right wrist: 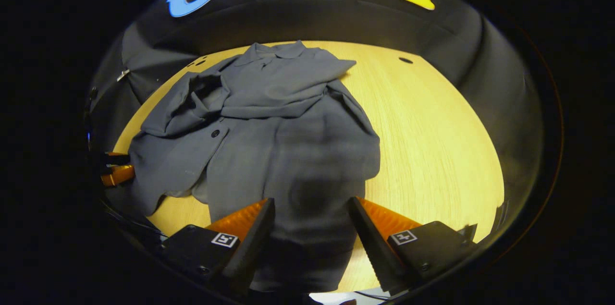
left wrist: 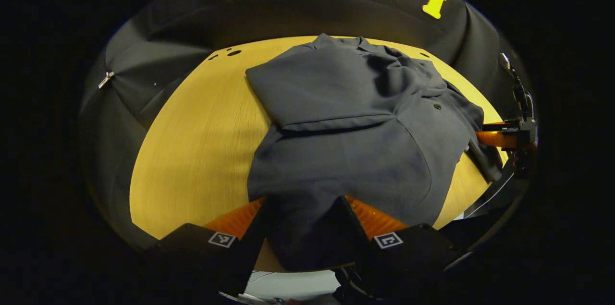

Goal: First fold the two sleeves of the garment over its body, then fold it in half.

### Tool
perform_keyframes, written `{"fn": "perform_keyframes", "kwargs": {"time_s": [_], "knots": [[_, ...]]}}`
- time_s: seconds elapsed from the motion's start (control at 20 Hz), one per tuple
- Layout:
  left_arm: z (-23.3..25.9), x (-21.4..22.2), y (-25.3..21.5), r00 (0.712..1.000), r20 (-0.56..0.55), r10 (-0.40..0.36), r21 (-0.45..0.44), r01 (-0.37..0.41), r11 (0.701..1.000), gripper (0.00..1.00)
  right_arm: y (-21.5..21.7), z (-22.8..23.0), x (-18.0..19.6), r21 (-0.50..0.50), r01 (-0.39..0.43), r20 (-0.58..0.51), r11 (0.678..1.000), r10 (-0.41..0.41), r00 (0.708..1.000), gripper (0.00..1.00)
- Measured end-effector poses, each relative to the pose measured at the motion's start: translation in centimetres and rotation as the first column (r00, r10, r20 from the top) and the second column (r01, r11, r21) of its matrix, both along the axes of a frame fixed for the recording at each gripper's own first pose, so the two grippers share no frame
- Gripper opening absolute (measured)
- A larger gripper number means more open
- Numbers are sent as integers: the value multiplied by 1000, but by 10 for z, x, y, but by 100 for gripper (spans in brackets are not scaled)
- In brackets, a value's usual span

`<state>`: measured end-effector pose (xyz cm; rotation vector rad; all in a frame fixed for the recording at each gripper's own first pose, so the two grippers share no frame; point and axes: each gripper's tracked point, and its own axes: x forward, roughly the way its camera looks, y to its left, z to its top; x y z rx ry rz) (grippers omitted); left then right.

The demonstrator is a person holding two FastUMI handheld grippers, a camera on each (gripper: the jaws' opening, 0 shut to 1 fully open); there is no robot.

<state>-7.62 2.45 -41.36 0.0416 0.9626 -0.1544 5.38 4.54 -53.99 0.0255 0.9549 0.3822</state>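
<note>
Plain, seemingly grey garment (left wrist: pixel 346 151); yellow table (left wrist: pixel 202 141)

Left gripper (left wrist: pixel 302 228) jaws spread around the garment (left wrist: pixel 350 137) hem.

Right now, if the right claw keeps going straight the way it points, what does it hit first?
The grey shirt. Its near hem already lies between the open fingers of the right claw, so going forward it would push into that cloth right away, probably bunching it on the wooden table. Depth is hard to judge in this fisheye view.

No readable words, brands or numbers anywhere. Just square black-and-white marker tags (left wrist: pixel 221 239), coded patterns rather than text, one on each finger block behind the jaws, seen in both gripper views.
</note>
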Motion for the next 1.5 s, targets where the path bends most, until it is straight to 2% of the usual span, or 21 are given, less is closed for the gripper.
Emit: {"fn": "perform_keyframes", "kwargs": {"time_s": [0.05, 0.1, 0.15, 0.3, 0.4, 0.5, 0.85, 1.0, 1.1, 1.2, 1.3, 1.45, 1.5], "knots": [[0, 2, -2, 1000, -6, -4, -6, 4, 1000, 89, 3, 2, 3, 13, -15, 6, 1000, 14, 1000, 99], [-1, 7, -5, 1000, -14, -23, -7, 23, 1000, 89, 5, 0, 7, 17, -25, 9, 1000, 25, 1000, 89], [1, 15, -10, 999, -7, -33, -1, 33, 999, 69, 12, -3, 11, 31, -48, -4, 998, 48, 999, 79], [2, 35, -18, 997, -13, -77, 58, 77, 995, 9, 26, -2, 20, 46, -41, -22, 998, 42, 999, 8], [4, 40, -21, 997, -38, -72, 46, 74, 996, 6, 24, -1, 16, 50, -47, -46, 998, 49, 998, 5], [5, 38, -25, 995, -74, -62, -15, 61, 998, 6, 23, 2, 8, 69, -51, -72, 996, 56, 996, 5], [22, 1, -20, 988, -142, -63, -148, 42, 988, 6, 14, 27, -18, 146, -44, -93, 988, 58, 994, 6], [24, -4, -10, 981, -178, -80, -172, 49, 984, 5, 7, 35, -35, 140, -78, -103, 987, 92, 990, 5], [31, -1, -12, 980, -177, -88, -187, 54, 981, 5, 0, 43, -44, 164, -69, -104, 984, 87, 991, 6], [46, 8, -14, 986, -153, -64, -224, 29, 974, 2, -2, 56, -40, 200, -36, -84, 979, 54, 995, 5], [69, 19, -16, 993, -118, -22, -281, -12, 960, 5, -6, 75, -26, 217, 0, -45, 976, 10, 999, 5], [99, 43, -23, 999, -52, -15, -324, -2, 946, 5, -7, 104, -3, 240, 16, 27, 971, -23, 999, 5], [109, 54, -28, 999, -29, -16, -340, 6, 940, 2, -4, 115, 7, 255, 19, 55, 967, -34, 998, 5]]}}
